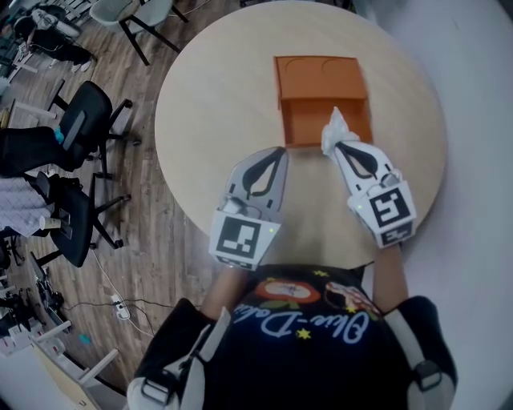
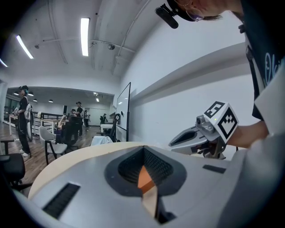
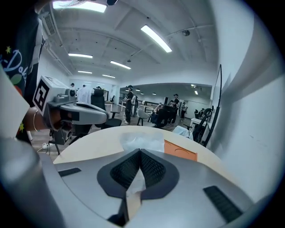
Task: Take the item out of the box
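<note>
An open orange box (image 1: 325,100) lies on the round table (image 1: 216,104), its lid folded back on the far side. My right gripper (image 1: 337,147) is shut on a crumpled white plastic packet (image 1: 334,128), held over the box's near right edge. In the right gripper view the packet (image 3: 140,142) bunches up in front of the closed jaws of that gripper (image 3: 139,152), with the box (image 3: 180,150) behind it. My left gripper (image 1: 280,151) is shut and holds nothing, its tips at the box's near left corner. In the left gripper view, the left gripper (image 2: 143,149) shows orange through the slit below its pads.
Black office chairs (image 1: 80,128) stand on the wooden floor left of the table. A grey chair (image 1: 132,12) is at the far left. The table's near edge (image 1: 321,260) is close to the person's body. People stand far off in the room.
</note>
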Demonstrator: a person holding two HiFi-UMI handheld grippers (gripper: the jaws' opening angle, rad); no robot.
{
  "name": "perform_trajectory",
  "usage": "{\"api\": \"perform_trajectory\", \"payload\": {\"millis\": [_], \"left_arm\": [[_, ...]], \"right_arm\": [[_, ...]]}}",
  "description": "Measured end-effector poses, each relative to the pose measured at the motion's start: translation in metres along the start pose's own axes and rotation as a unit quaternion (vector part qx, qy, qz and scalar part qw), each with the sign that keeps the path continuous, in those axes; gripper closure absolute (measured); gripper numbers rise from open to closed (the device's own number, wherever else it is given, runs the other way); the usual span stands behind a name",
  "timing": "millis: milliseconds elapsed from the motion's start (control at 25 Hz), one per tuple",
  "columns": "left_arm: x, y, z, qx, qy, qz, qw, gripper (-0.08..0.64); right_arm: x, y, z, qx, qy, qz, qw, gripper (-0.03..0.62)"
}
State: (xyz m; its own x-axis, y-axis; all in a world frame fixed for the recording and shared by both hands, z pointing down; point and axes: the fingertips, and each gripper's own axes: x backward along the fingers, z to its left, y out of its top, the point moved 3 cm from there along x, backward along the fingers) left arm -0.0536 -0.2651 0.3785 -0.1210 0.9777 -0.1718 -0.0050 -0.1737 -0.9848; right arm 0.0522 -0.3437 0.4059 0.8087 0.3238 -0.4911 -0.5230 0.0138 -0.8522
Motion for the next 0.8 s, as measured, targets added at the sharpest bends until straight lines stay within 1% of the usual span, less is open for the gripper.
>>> {"api": "perform_trajectory", "payload": {"millis": [120, 320, 520, 800], "left_arm": [[0.001, 0.003, 0.001, -0.005, -0.003, -0.002, 1.0000, 0.575], [0.002, 0.005, -0.001, -0.010, -0.009, -0.005, 0.9999, 0.575], [0.005, 0.002, -0.005, -0.011, -0.013, -0.006, 0.9998, 0.575], [0.005, 0.002, -0.004, -0.011, -0.012, -0.006, 0.9999, 0.575]], "right_arm": [[0.005, 0.005, 0.003, -0.017, -0.003, -0.019, 1.000, 0.592], [0.011, 0.008, 0.007, -0.021, -0.003, -0.026, 0.999, 0.592], [0.015, 0.004, 0.012, -0.022, 0.003, -0.021, 1.000, 0.592], [0.017, 0.010, 0.012, -0.022, -0.004, -0.033, 0.999, 0.592]]}}
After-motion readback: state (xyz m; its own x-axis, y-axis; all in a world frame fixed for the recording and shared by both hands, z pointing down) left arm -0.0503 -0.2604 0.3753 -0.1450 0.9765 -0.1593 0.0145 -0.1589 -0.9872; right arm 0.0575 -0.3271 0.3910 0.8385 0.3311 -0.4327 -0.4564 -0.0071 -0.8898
